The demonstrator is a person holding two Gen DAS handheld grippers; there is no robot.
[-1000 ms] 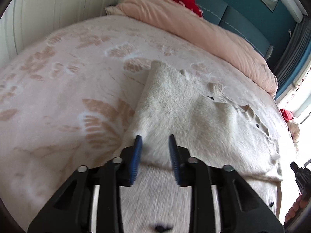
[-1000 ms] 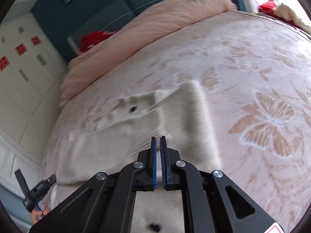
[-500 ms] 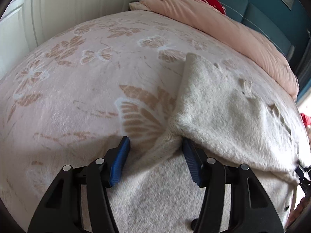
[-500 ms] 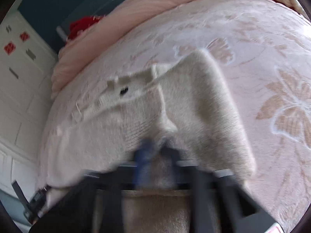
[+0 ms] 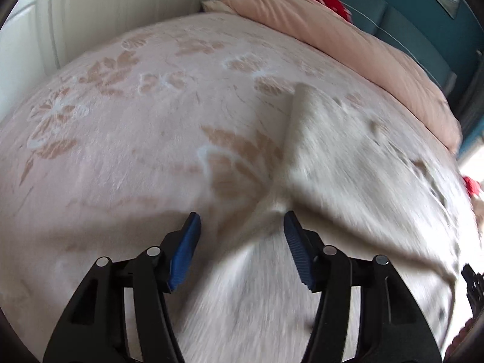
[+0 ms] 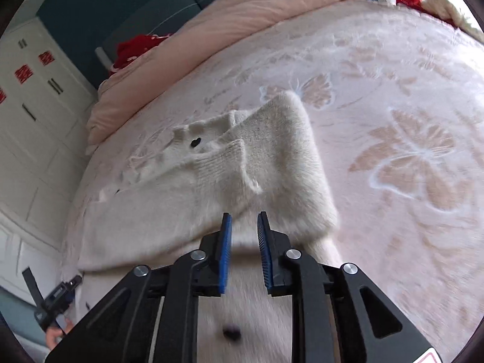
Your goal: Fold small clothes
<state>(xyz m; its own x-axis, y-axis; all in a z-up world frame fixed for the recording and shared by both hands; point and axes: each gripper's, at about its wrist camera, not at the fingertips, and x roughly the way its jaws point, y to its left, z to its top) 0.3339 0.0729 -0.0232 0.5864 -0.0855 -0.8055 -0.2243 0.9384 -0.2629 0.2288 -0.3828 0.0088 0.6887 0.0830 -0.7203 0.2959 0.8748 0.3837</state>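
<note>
Sweater [image 6: 272, 163] lies half-folded on the bed [image 6: 408, 106], so your left gripper [image 5: 242, 236] is spread wide and right gripper [image 6: 244, 230] slightly parted, both empty, probably lining up the next fold.

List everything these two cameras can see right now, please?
sweater: one, cream knit with dark buttons, lying partly folded on the bed
bedspread: one, pale pink with tan butterfly pattern, under the sweater
duvet: one, peach, bunched along the far edge of the bed
red fabric: one piece, on the duvet
headboard: one, teal, behind the duvet
wardrobe: one, white, beside the bed
left gripper: black, blue pads, open wide at the sweater's edge
right gripper: black, blue pads, slightly open above the sweater
</note>
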